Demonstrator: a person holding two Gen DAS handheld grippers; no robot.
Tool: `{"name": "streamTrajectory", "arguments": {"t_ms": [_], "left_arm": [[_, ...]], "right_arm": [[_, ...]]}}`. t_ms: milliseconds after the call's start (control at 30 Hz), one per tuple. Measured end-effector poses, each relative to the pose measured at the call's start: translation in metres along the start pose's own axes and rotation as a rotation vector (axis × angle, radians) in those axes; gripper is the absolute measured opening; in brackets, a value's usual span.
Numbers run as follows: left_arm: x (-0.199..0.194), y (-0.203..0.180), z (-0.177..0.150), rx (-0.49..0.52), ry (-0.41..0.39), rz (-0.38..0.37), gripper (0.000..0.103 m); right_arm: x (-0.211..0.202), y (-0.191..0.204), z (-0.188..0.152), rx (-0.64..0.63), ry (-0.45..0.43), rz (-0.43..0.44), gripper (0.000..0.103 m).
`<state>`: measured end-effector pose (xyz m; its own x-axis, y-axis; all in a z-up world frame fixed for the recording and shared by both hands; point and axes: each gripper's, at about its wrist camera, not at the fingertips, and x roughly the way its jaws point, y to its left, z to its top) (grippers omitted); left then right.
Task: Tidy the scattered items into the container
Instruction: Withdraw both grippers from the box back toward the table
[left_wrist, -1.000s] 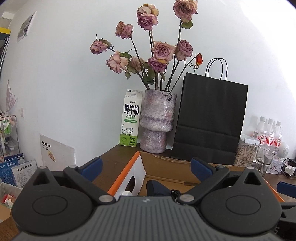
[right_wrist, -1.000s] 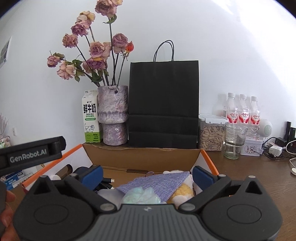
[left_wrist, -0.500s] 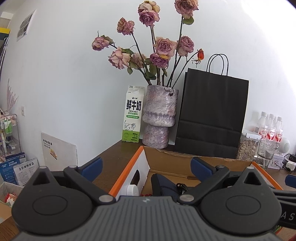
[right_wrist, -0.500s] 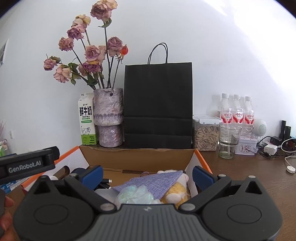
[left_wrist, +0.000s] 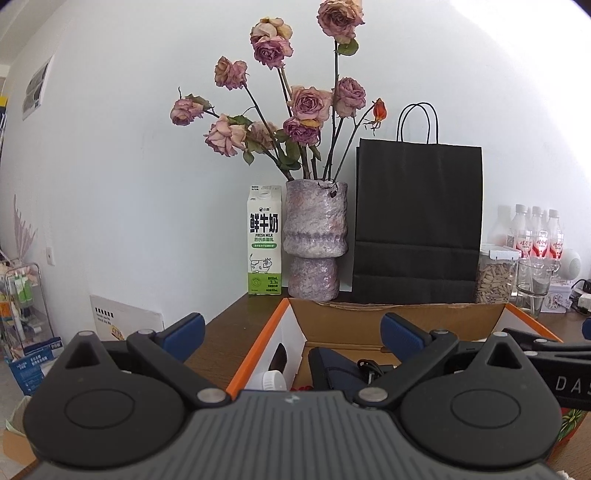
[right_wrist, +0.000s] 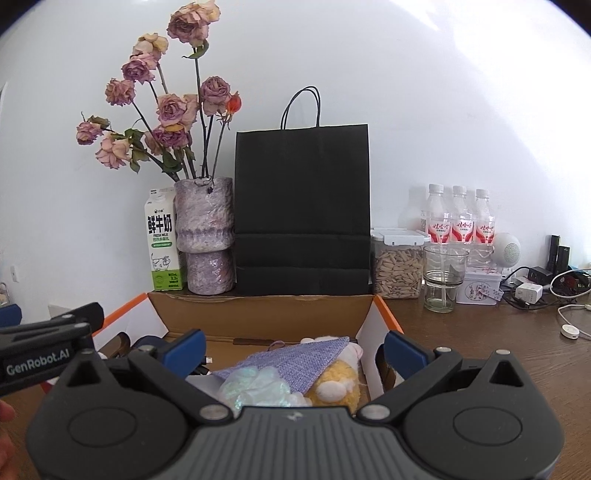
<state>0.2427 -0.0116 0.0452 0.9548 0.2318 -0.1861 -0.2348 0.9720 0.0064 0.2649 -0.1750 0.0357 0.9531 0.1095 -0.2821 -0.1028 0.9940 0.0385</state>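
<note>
An open cardboard box (left_wrist: 369, 321) with orange-edged flaps stands on the brown table. In the left wrist view it holds a dark pouch (left_wrist: 328, 373), a white bottle cap (left_wrist: 269, 380) and a black cable (left_wrist: 369, 369). My left gripper (left_wrist: 291, 332) hovers open over the box's left end, holding nothing. In the right wrist view the box (right_wrist: 258, 314) holds a purple woven pouch (right_wrist: 295, 362), a shiny pale scrunchie (right_wrist: 255, 387) and a yellow plush toy (right_wrist: 340, 387). My right gripper (right_wrist: 295, 350) is open and empty above them. The left gripper (right_wrist: 44, 354) shows at that view's left edge.
Behind the box stand a milk carton (left_wrist: 264, 240), a purple vase of dried roses (left_wrist: 316, 240) and a black paper bag (left_wrist: 417, 229). To the right are a seed jar (right_wrist: 399, 266), a glass (right_wrist: 443, 280), several bottles (right_wrist: 460, 218) and cables (right_wrist: 535, 291).
Both grippers have drawn back a little from the wall, and the left view has levelled out. Both stay open and empty. The items in the box have not moved.
</note>
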Motion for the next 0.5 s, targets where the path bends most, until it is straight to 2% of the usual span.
{"name": "streamTrajectory", "arguments": {"t_ms": [500], "left_arm": [[-0.015, 0.002, -0.02, 0.108, -0.017, 0.023, 0.103]], "right_arm": [[-0.019, -0.003, -0.009, -0.031, 0.007, 0.007, 0.103]]}}
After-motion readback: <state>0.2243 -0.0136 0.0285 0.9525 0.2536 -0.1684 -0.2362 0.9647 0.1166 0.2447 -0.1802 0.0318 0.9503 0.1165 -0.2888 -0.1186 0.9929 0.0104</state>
